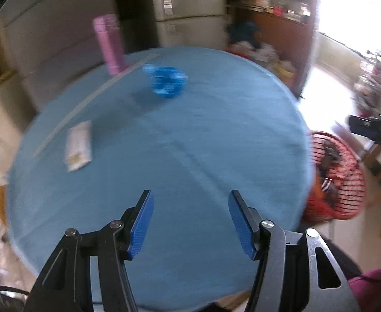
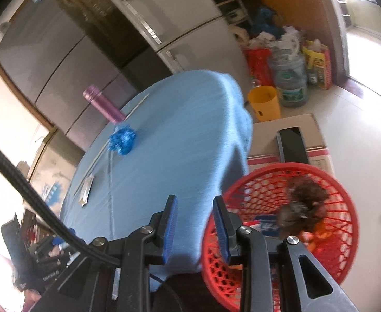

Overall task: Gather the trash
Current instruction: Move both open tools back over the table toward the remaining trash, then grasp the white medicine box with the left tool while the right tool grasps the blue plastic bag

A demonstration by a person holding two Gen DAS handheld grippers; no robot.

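Observation:
A crumpled blue wrapper (image 1: 166, 81) lies at the far side of the round table with a blue cloth (image 1: 190, 140); it also shows in the right wrist view (image 2: 122, 141). A flat white packet (image 1: 78, 145) lies at the table's left; it shows in the right wrist view too (image 2: 86, 189). A red mesh basket (image 2: 346, 223) beside the table holds brown trash (image 2: 304, 200) and wrappers; the left wrist view shows it at the right (image 1: 346, 182). My left gripper (image 1: 190, 223) is open and empty above the near table. My right gripper (image 2: 195, 230) is open and empty, over the table edge next to the basket.
A pink bottle (image 1: 109, 43) stands at the table's far edge. A thin white stick (image 1: 91, 98) lies along the cloth. A cardboard box (image 2: 294, 140) with a black phone sits behind the basket. A yellow bucket (image 2: 264, 102), a water jug and bags crowd the floor near the fridges.

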